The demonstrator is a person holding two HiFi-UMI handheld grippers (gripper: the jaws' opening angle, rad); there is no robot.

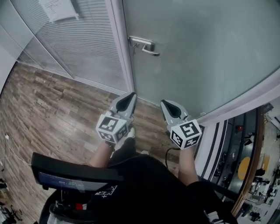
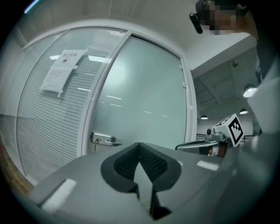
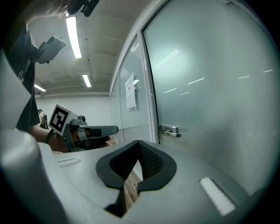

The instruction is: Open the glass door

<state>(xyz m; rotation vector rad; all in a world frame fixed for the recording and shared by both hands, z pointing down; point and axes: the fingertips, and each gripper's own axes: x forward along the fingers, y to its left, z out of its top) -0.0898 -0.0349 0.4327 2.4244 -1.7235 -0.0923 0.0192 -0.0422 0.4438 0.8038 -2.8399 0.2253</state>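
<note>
My left fingers [image 2: 124, 165] are pressed together with nothing between them, and my right fingers [image 3: 153, 162] are the same, tips meeting and empty. Both sets sit side by side and point about level at the glass door [image 1: 205, 48], with the wood floor [image 1: 52, 105] below them. Neither touches the door. What matters is the handle [image 1: 144, 45]. It lies ahead of the fingers and higher, well apart from both, and in the head view it sits roughly between the two sets. It is a metal lever with its long axis lying level. Its mount is near the door's left edge, just beside the pale frame [image 1: 119, 48], and its free end reaches toward my right. I judge the two hands to be about equally far off, though the free end favours the right one. Left of the frame stands a panel with blinds [image 1: 83, 43], with a paper sheet [image 1: 57, 8] stuck on it. The door looks shut, so opening has yet to begin.
</note>
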